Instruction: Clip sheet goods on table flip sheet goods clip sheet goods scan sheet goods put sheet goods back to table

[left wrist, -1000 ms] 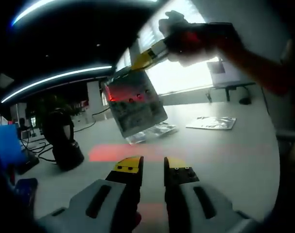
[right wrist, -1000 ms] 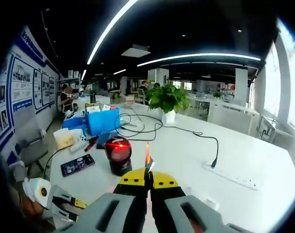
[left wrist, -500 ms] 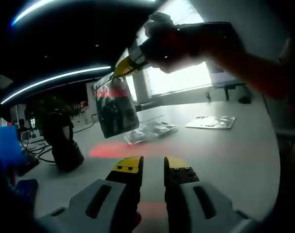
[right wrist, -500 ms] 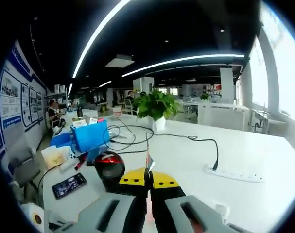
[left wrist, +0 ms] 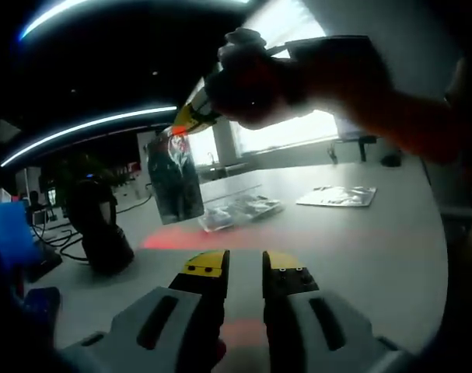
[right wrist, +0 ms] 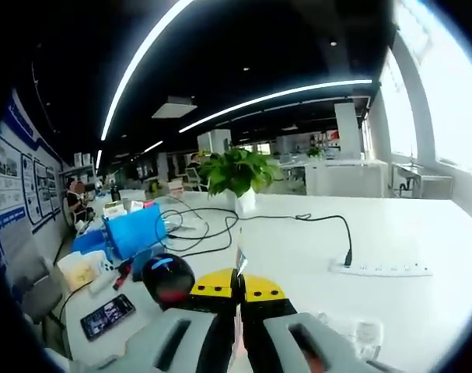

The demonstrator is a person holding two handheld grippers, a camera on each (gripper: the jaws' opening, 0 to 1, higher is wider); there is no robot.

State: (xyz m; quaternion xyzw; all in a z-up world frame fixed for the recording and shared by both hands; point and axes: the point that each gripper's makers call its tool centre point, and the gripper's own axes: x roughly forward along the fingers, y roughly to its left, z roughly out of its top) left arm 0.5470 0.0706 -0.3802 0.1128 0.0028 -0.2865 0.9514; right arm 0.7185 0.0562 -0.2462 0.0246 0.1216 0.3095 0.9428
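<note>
In the left gripper view, the right gripper [left wrist: 185, 120], with yellow-tipped jaws closed, is pinching the top edge of a flat, dark printed packet of sheet goods [left wrist: 173, 183], which is hanging upright in the air above the white table [left wrist: 360, 241]. The packet is hovering just right of the round black barcode scanner [left wrist: 96, 225], its long axis vertical, one face turned toward the scanner. A red scan glow [left wrist: 181, 242] is falling on the tabletop. The left gripper [left wrist: 243, 268] is resting low, jaws slightly parted and holding nothing. In the right gripper view, the scanner [right wrist: 167, 277] is sitting just ahead-left of the clamped jaws. More clear packets [left wrist: 239, 208] are lying further along the table.
</note>
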